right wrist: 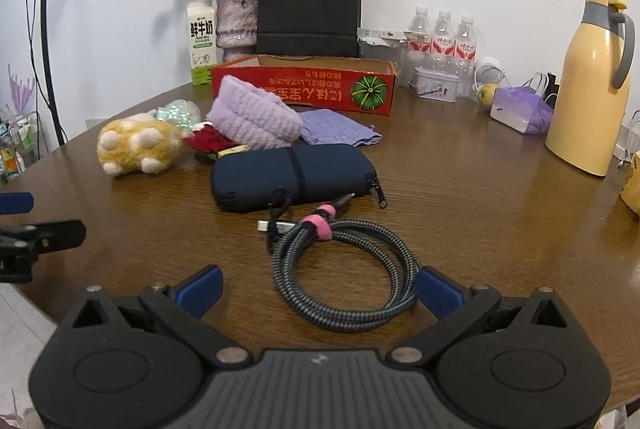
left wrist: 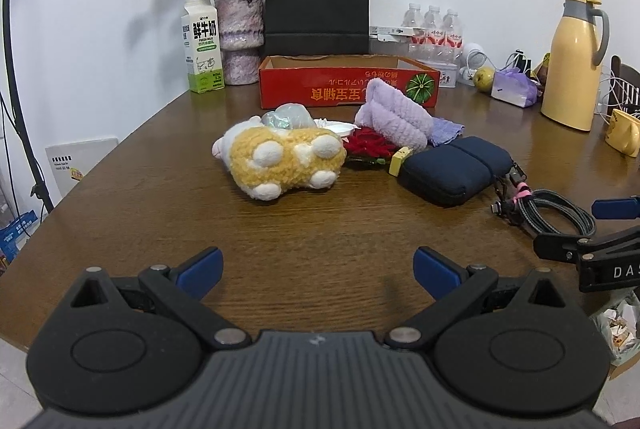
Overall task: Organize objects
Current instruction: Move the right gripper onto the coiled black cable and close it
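Note:
A pile of loose items lies mid-table: a yellow plush toy [left wrist: 280, 159] [right wrist: 138, 145], a lilac rolled towel [left wrist: 396, 119] [right wrist: 254, 119], a red flower [left wrist: 366, 147], a navy zip pouch [left wrist: 454, 169] [right wrist: 292, 175] and a coiled braided cable [left wrist: 548, 213] [right wrist: 344, 269]. A red open cardboard box [left wrist: 348, 85] [right wrist: 304, 87] stands behind them. My left gripper [left wrist: 318, 269] is open and empty, short of the plush. My right gripper [right wrist: 318, 289] is open, its fingers either side of the cable coil's near part, not touching it.
At the back stand a milk carton [left wrist: 202, 47], a vase of dried roses [left wrist: 240, 37], a black paper bag [left wrist: 318, 7] and water bottles [left wrist: 436, 29]. A yellow thermos jug [left wrist: 574, 61] and a purple bag [left wrist: 514, 89] are at the right. The round table's edge [left wrist: 60, 205] curves near left.

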`<act>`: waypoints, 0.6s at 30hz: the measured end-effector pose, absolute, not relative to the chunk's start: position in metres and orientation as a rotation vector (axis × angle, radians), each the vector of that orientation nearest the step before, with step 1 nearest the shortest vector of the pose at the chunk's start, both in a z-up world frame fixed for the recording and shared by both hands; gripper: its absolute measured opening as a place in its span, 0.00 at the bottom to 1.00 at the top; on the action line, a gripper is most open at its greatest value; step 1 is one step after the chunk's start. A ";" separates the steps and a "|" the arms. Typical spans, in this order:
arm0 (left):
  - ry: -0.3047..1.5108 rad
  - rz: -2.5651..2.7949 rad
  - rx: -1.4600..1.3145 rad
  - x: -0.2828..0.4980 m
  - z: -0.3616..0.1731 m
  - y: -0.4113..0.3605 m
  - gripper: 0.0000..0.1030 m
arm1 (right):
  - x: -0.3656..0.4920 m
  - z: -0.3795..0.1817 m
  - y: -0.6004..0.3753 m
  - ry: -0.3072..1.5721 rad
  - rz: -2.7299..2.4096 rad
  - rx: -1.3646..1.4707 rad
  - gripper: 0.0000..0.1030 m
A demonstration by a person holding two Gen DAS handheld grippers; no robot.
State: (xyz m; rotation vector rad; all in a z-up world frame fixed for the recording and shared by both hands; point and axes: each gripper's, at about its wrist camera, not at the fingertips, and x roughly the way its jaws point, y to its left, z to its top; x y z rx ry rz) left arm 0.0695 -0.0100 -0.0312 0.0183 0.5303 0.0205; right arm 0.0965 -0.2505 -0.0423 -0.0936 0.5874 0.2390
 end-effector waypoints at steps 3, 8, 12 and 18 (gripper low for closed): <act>0.538 0.033 0.019 0.076 -0.031 -0.012 1.00 | 0.106 -0.045 -0.254 0.601 0.242 -0.103 1.00; 0.555 0.045 0.019 0.085 -0.031 -0.014 1.00 | 0.121 -0.050 -0.257 0.622 0.250 -0.121 1.00; 0.569 0.061 0.016 0.095 -0.030 -0.016 1.00 | 0.133 -0.052 -0.262 0.642 0.279 -0.084 1.00; 0.576 0.070 0.001 0.105 -0.027 -0.018 1.00 | 0.145 -0.053 -0.264 0.644 0.296 -0.079 1.00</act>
